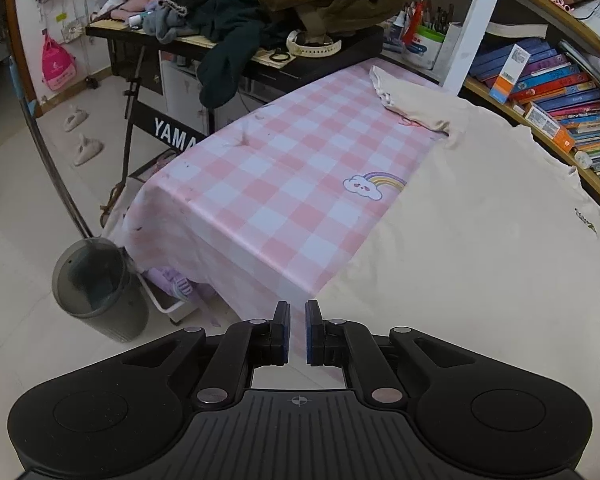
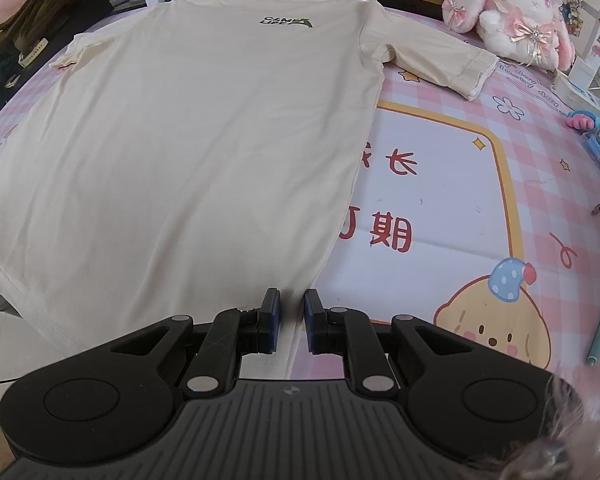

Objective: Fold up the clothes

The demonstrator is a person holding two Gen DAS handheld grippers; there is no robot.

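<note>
And there it was, the cream T-shirt (image 2: pixel 188 128) spread flat and face up on the table (image 2: pixel 440 184), which wore a pink checked cloth. In the right wrist view its long axis ran from the hem at 7 o'clock up to the collar at 12 o'clock, collar pointing away from the camera, with the small dark chest print near the top. One short sleeve reached out toward 2 o'clock, the other toward 10 o'clock.

The right gripper (image 2: pixel 291 322) hung over the shirt's lower right corner, fingers nearly together with only a slim gap, nothing between them, not grasping the cloth.

Over in the left wrist view, the left gripper (image 1: pixel 298 330) sat above the table's near edge, just beside the shirt's side seam. Its fingers were likewise almost clenched and empty. From here the shirt (image 1: pixel 480 240) filled the right side, its sleeve at 1 o'clock. A grey bin (image 1: pixel 100 288) stood on the floor at 8 o'clock.
</note>
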